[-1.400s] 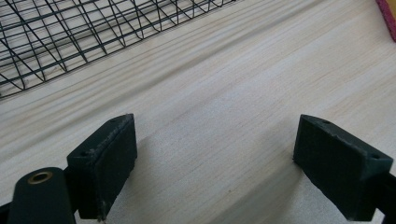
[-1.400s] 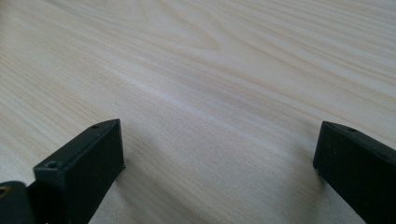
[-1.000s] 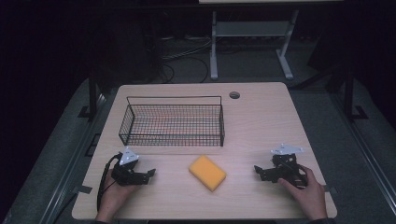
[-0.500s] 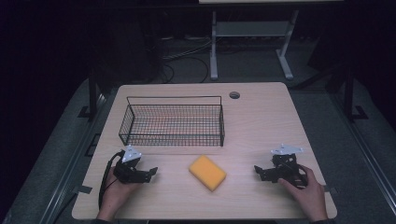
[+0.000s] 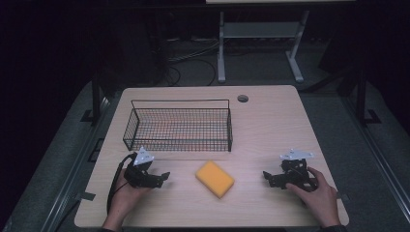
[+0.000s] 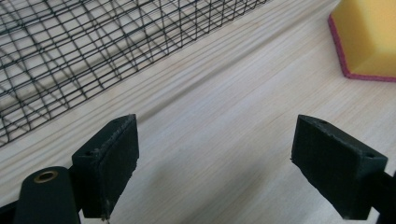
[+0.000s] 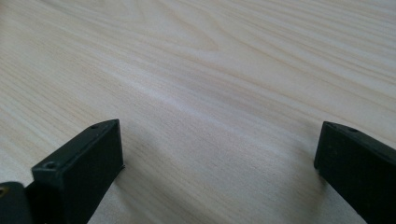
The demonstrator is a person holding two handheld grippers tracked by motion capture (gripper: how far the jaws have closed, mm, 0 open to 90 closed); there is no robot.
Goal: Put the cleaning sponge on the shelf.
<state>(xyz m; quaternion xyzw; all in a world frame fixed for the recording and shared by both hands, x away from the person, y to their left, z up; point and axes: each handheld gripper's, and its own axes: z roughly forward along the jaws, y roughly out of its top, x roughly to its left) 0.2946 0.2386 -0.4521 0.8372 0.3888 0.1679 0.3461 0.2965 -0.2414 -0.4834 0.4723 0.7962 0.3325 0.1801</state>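
resting low on the pale wood table (image 5: pixel 270 125), we hold both grippers with jaws apart. our left gripper (image 5: pixel 162 177) points at the yellow sponge (image 5: pixel 215 178), a soft slab beside the black wire basket (image 5: pixel 179 128); our right gripper (image 5: pixel 269 177) faces it too.

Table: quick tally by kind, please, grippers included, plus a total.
Sponge: 1, yellow, lying flat in front of the basket
Basket: 1, black wire
Grippers: 2, left gripper and right gripper, both open, one either side of the sponge
Total: 4

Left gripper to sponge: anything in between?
Nothing: bare wooden table lies between the left gripper and the yellow sponge, seen in the high view and the left gripper view.
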